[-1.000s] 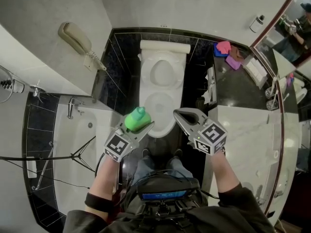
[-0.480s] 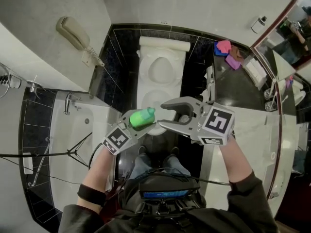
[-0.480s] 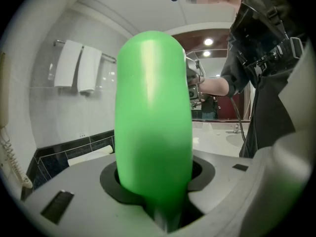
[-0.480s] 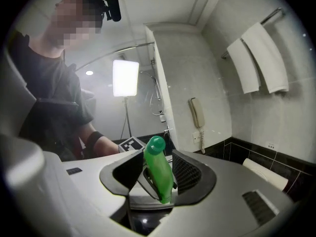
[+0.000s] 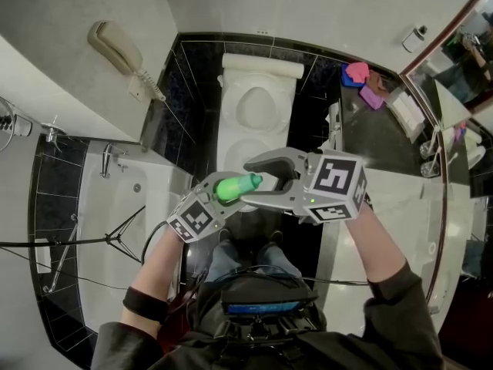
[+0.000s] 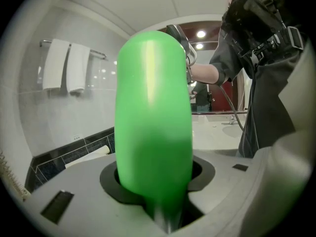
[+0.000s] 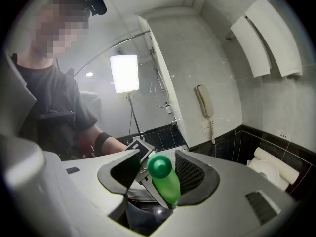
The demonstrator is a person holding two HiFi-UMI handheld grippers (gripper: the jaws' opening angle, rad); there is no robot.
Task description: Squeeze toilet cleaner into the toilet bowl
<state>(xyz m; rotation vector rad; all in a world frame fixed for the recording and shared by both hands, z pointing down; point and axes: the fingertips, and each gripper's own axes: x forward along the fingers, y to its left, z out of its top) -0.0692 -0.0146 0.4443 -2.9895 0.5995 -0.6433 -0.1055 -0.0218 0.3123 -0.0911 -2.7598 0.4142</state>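
Beyond and below both sets of jaws: white ceramic toilet bowl (image 5: pixel 258 112), lid raised, no cleaner to be made out in it.

Swung across from the right side since a second ago: right gripper (image 5: pixel 259 182), then shut and well apart from the bottle, now level with it. Jaws opening, already wide, with the bottle's top end standing between the ribbed pads; a gap shows on at least one side, so nothing gripped there yet.

Unchanged over the same second: left gripper (image 5: pixel 225 197), jaws part-closed and clamped on the lower body of the bottle.

Held in the left jaws, tipped so its top points into the right jaws: green plastic squeeze bottle of toilet cleaner (image 5: pixel 235 186).

Centred between the right pads, facing that gripper's camera: rounded darker green cap (image 7: pixel 159 167), apparently on.

Reads as preparation, not squeezing: probably about to close on the cap to open it or to steady the bottle. Squeeze into the bowl not yet begun.
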